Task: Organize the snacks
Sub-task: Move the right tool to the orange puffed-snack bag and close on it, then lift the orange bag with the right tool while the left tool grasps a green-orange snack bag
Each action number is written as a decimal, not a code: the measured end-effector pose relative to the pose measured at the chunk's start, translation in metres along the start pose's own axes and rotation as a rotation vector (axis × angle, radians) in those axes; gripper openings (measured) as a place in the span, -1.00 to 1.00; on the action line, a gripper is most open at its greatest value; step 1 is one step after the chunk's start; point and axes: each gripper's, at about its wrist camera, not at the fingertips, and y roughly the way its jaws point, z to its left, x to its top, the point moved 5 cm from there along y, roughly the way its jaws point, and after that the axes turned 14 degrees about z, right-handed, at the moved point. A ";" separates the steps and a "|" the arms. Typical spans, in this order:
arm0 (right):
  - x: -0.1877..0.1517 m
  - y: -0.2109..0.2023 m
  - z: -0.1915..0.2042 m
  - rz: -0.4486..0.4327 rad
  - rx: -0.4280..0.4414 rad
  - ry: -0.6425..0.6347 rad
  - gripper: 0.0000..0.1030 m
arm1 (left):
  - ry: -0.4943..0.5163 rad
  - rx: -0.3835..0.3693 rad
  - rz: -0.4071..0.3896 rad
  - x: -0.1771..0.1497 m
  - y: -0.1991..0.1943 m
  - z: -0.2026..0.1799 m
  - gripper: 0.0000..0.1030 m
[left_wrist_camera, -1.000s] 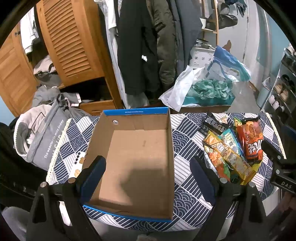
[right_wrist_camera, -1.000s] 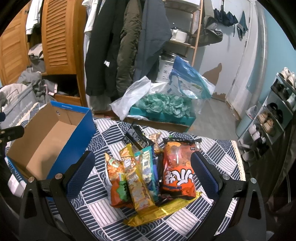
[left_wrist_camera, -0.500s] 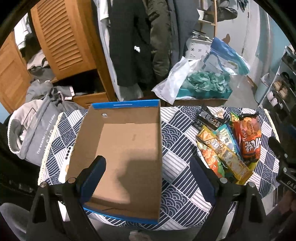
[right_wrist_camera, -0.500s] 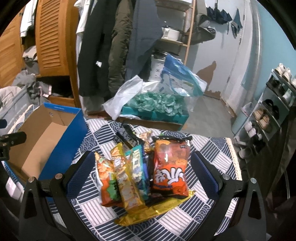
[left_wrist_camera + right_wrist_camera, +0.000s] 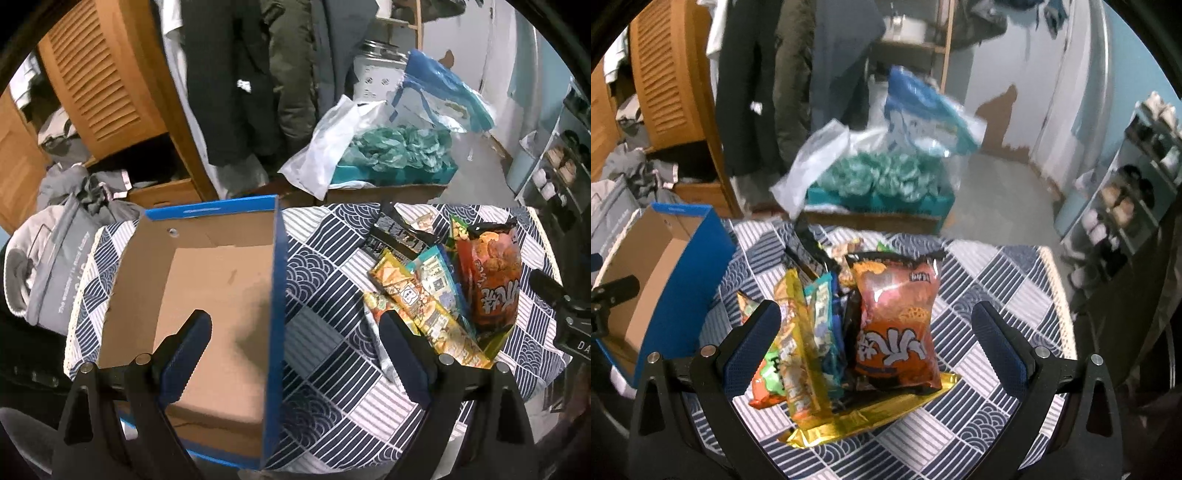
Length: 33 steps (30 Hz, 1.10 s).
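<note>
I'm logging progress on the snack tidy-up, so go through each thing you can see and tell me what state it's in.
Cardboard box: open, empty, upright on the table.
Snack packets: sealed, piled overlapping on the tablecloth, outside the box.
Orange snack bag: sealed, lying atop the pile.
Left gripper: open, holding nothing.
Right gripper: open, over the pile.

an open blue box (image 5: 207,295), brown inside and empty, sits on the left. right of it, apart, snack bags (image 5: 827,332) lie overlapping in a heap, an orange bag (image 5: 897,325) on top.
</note>
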 end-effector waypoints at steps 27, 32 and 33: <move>-0.001 0.131 -0.034 0.294 0.029 0.128 0.96 | 0.066 0.015 0.250 0.006 0.107 -0.067 0.81; -0.005 0.144 -0.028 0.332 0.047 0.107 0.64 | 0.093 0.019 0.273 -0.002 0.116 -0.080 0.81; -0.005 0.145 -0.028 0.329 0.042 0.103 0.62 | 0.099 0.022 0.281 -0.005 0.119 -0.082 0.81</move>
